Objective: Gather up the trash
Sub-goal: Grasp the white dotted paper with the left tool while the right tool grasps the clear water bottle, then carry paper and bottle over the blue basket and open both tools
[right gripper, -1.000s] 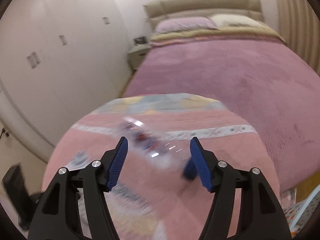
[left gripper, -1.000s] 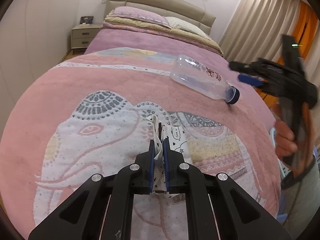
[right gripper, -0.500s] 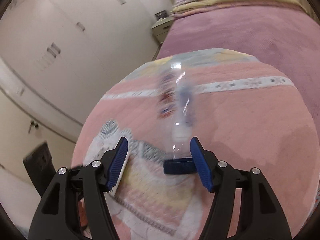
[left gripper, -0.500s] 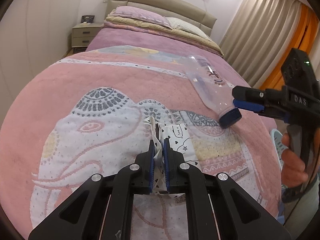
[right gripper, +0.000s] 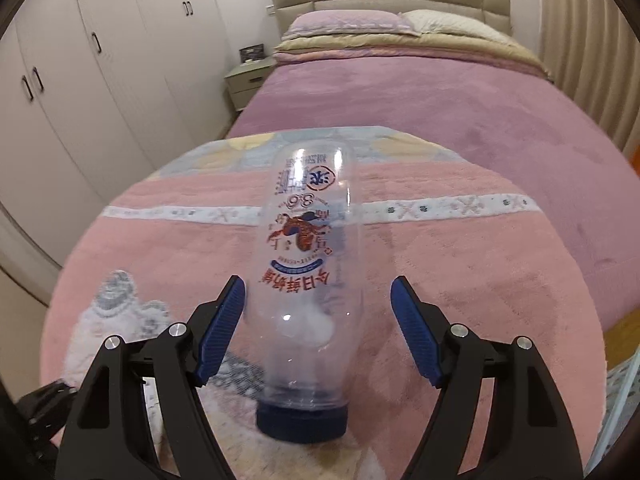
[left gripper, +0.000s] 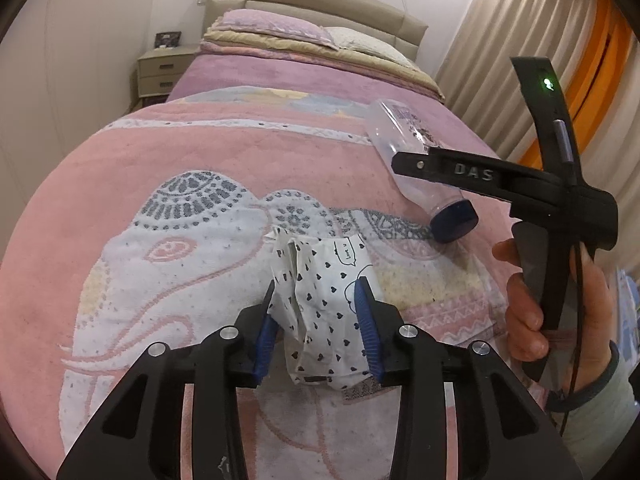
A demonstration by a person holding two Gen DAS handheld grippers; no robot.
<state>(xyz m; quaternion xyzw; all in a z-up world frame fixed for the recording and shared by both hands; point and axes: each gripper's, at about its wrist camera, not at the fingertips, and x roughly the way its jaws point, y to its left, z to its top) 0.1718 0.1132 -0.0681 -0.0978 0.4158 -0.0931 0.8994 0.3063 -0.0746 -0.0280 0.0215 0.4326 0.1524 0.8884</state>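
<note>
A crumpled white paper wrapper [left gripper: 320, 280] with black hearts lies on the pink elephant blanket [left gripper: 160, 184]. My left gripper [left gripper: 316, 312] straddles it; its jaws are opening, and the paper sits loosely between the blue pads. A clear empty plastic bottle [right gripper: 304, 280] with a dark blue cap [right gripper: 302, 424] lies on the blanket, cap toward me. Around its lower body stands my right gripper [right gripper: 318, 320], its jaws opening wider and gaps showing on both sides. In the left wrist view the bottle [left gripper: 392, 128] lies to the right, under one of the right gripper's fingers [left gripper: 460, 170].
The blanket covers the foot of a bed with a purple cover [right gripper: 440, 100] and pillows [left gripper: 280, 28]. A nightstand [left gripper: 160, 72] and white wardrobes [right gripper: 100, 80] stand to the left, curtains [left gripper: 500, 40] to the right. A person's hand [left gripper: 560, 300] holds the right gripper.
The left jaws, shut on the wrapper before, have parted and the paper has spread out. The right gripper has come down over the bottle, whose cap end has swung toward me, and stands wider.
</note>
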